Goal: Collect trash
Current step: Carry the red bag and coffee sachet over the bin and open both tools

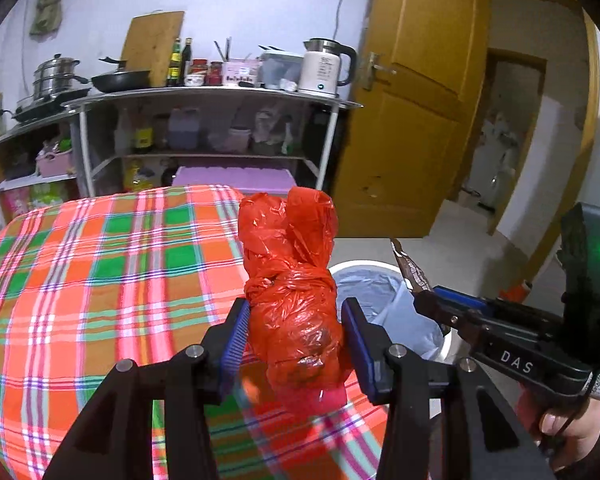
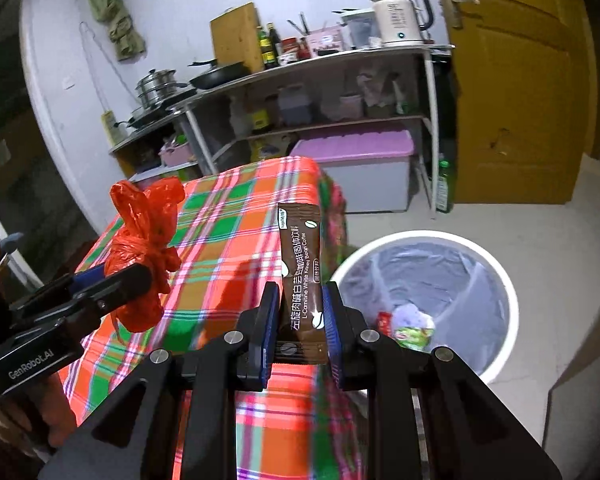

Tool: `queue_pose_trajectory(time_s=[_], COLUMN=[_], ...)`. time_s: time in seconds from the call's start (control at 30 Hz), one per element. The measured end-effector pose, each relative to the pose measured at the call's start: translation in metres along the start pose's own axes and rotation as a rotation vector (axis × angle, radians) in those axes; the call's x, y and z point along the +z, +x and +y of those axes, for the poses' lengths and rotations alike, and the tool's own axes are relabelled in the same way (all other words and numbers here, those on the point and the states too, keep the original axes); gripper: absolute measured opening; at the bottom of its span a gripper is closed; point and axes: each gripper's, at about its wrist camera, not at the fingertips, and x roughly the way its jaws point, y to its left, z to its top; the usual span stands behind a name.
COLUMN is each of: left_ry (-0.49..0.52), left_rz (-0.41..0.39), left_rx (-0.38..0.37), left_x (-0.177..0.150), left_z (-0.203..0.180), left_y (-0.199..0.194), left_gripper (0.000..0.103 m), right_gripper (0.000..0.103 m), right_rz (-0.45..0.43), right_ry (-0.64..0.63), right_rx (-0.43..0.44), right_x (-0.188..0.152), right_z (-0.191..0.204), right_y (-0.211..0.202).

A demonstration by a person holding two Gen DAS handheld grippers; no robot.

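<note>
While both views look across it, the counter (image 1: 80, 280) under its orange, green and white plaid cloth fills the left and centre of each frame. Behind it, in the upper half, stands a metal shelf rack (image 1: 204, 100) carrying pans, bottles and a white kettle (image 1: 324, 68), with a yellow-brown door (image 2: 512, 100) to its right. On the pale floor at the lower right sits a round white trash bin (image 2: 496, 268) with a grey liner; a few wrappers lie inside. Above the counter's right edge, the left tool (image 1: 296, 328) pinches a knotted red plastic bag (image 1: 296, 280), upright between its blue pads. Just beside the bin, the right tool (image 2: 300, 320) pinches a brown coffee sachet (image 2: 300, 264), held upright over the counter edge.
</note>
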Motion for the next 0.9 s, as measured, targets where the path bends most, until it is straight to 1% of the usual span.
queue_pose_trajectory(time_s=[0.23, 0.53, 0.9], left_ry=[0.031, 0.062, 0.092], left_rz=[0.024, 0.091, 0.191], left_rx=[-0.047, -0.109, -0.133], left_x=[0.006, 0.005, -0.005], left_z=[-0.022, -0.047, -0.067], left_y=[0.024, 0.065, 0.117], left_gripper=[0.047, 0.047, 0.048], right_gripper=[0.023, 0.023, 0.023], right_rz=[-0.009, 0.010, 0.073], right_ry=[0.044, 0.100, 0.168], right_rx=[-0.041, -0.089, -0.137], right_x=[0.001, -0.006, -0.016], right_z=[-0.028, -0.061, -0.100], right_y=[-0.005, 0.000, 0.019])
